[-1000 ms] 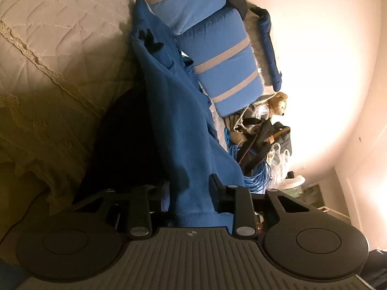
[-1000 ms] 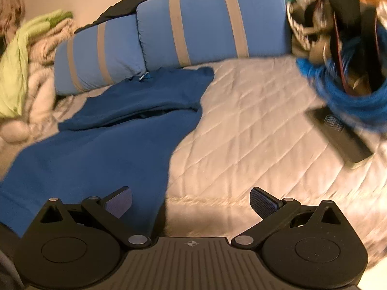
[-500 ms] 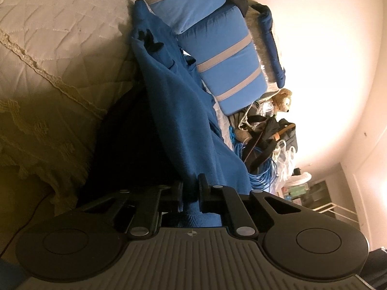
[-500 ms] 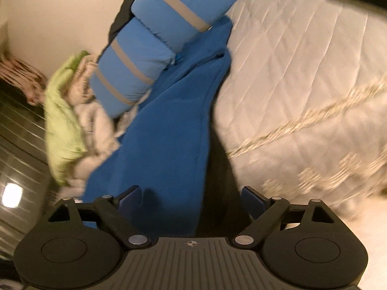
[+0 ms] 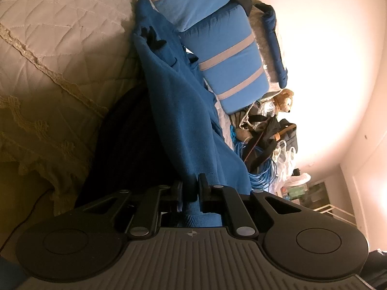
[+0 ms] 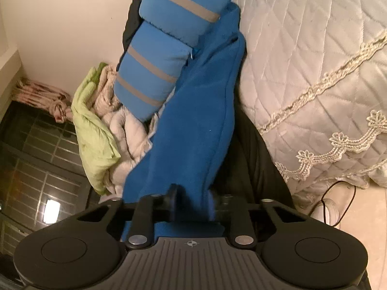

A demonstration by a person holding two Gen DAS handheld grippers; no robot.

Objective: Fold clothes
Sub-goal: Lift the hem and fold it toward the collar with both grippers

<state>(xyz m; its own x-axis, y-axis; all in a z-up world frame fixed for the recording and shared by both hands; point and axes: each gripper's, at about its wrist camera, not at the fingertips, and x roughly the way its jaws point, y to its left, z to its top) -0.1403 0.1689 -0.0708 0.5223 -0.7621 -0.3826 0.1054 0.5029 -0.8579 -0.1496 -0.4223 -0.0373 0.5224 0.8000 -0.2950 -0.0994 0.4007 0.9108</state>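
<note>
Quilted cream bedspread with a lace border covers the bed, and two blue striped cushions lie beyond the tongs. Stretching away from both tongs toward those cushions is a blue fleece garment. The left gripper pinches its ribbed hem tightly, while the right gripper, jaws just closing, clamps another edge.

Matt fleece garment, quilted bedspread
</note>
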